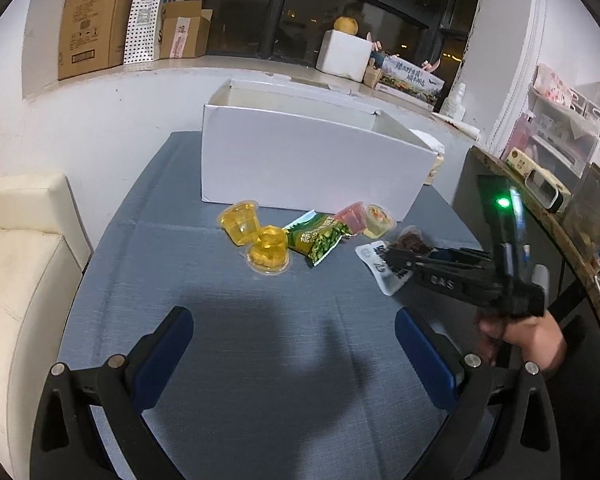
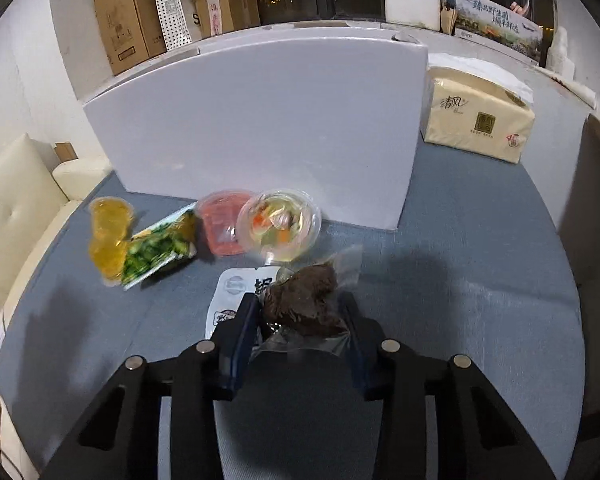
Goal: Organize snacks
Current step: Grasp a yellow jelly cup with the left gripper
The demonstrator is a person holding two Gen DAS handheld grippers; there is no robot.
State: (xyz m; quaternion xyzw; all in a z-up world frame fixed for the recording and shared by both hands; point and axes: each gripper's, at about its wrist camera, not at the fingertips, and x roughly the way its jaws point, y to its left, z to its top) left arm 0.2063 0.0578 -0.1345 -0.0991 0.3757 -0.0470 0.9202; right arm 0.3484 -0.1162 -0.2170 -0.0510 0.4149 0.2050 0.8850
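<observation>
A white open box point(image 1: 308, 160) stands on the blue table; it also shows in the right wrist view point(image 2: 260, 120). In front of it lie two yellow jelly cups point(image 1: 256, 240), a green snack packet point(image 1: 320, 238), a red jelly cup point(image 2: 224, 222), a clear fruit cup point(image 2: 280, 224), a white packet point(image 2: 236, 292) and a clear bag of brown snack point(image 2: 304, 300). My right gripper point(image 2: 300, 312) has its fingers on both sides of the brown snack bag, closed against it. My left gripper point(image 1: 294, 344) is open and empty above bare table, nearer than the snacks.
A tissue pack point(image 2: 480, 120) sits right of the box. A cream sofa point(image 1: 20, 248) is at the left. Cardboard boxes point(image 1: 96, 20) line the window ledge. A dark shelf edge point(image 1: 540, 208) with clutter stands at the right.
</observation>
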